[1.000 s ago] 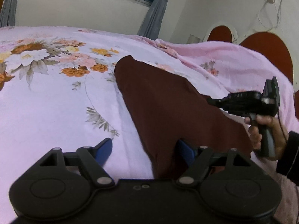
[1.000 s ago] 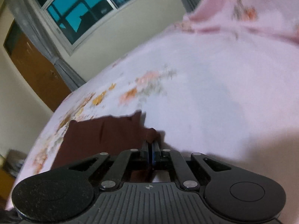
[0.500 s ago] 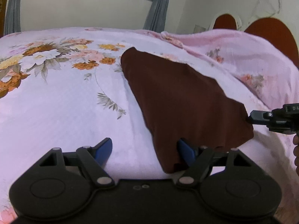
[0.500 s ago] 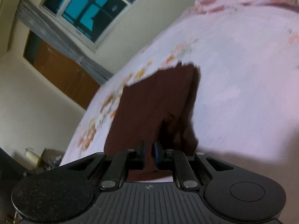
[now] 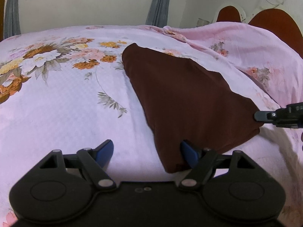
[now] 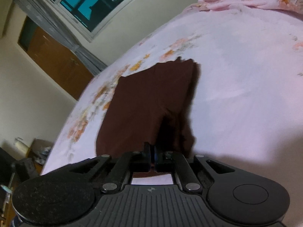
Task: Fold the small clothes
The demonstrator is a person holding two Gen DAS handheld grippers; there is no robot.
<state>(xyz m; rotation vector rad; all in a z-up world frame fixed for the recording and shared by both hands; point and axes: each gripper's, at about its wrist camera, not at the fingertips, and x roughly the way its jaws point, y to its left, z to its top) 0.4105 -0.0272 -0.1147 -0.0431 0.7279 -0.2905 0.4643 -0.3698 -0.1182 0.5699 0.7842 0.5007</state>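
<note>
1. The left hand-held gripper (image 5: 146, 154) stands wide open and holds nothing. The near corner of the brown garment (image 5: 181, 98) lies against the inner side of its right blue pad (image 5: 188, 156), while the left pad is over bare sheet.
2. The right hand-held gripper (image 6: 152, 152) is clenched on the garment's edge. In the left view it pinches the corner to the right of the left hand-held gripper.
3. The garment lies spread on the bed (image 5: 66, 109), reaching from both hand-held grippers away toward the flower print (image 5: 47, 56).
4. I judge the cloth thin, light and soft. It drapes and wrinkles where it is pinched, so it will sag and not keep a shape.
5. Good places to hold are the corners and hems. A grip in the middle would probably bunch it.
6. No brand, label or readable writing is visible on the garment or the sheet.
</note>
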